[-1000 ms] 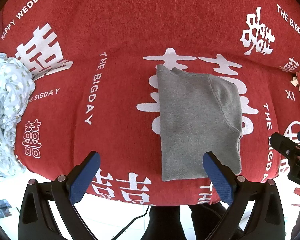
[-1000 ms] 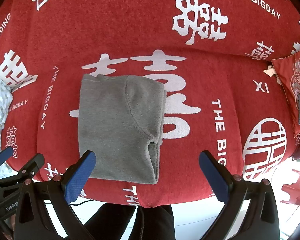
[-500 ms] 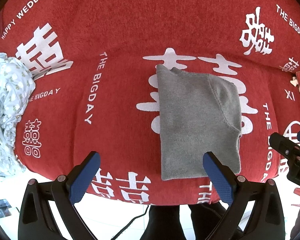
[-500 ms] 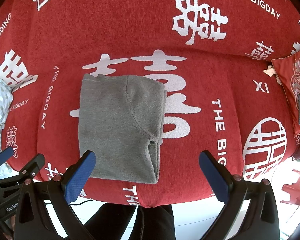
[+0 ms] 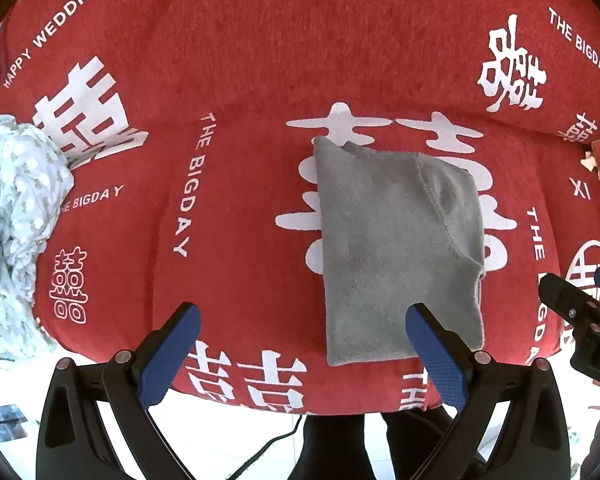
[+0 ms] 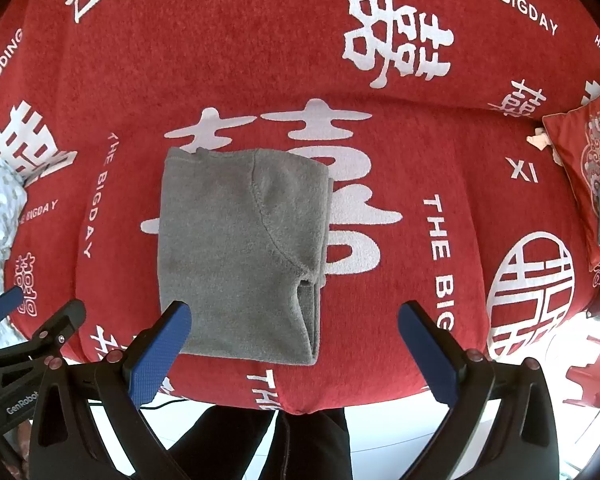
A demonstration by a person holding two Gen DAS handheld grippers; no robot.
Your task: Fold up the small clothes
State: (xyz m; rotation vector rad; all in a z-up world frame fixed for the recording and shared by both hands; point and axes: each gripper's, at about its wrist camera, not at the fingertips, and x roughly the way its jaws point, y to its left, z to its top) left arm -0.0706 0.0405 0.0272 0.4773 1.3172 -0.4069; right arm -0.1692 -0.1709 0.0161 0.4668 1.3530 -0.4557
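Note:
A grey knit garment [image 5: 396, 248] lies folded into a neat rectangle on the red sofa cover [image 5: 240, 216], near the seat's front edge. My left gripper [image 5: 302, 344] hovers open above that edge, its right finger just in front of the garment's near hem, holding nothing. In the right wrist view the same grey garment [image 6: 240, 248] lies flat, and my right gripper [image 6: 296, 344] is open and empty, its left finger over the garment's near left corner. Each gripper shows at the side of the other's view.
A crumpled pale patterned cloth [image 5: 12, 232] is heaped at the sofa's left end. A red embroidered cushion [image 6: 584, 168] leans at the right end. White floor and a red plastic stool [image 6: 592, 380] lie below the seat edge. A person's dark trouser legs [image 6: 272, 440] stand against the sofa front.

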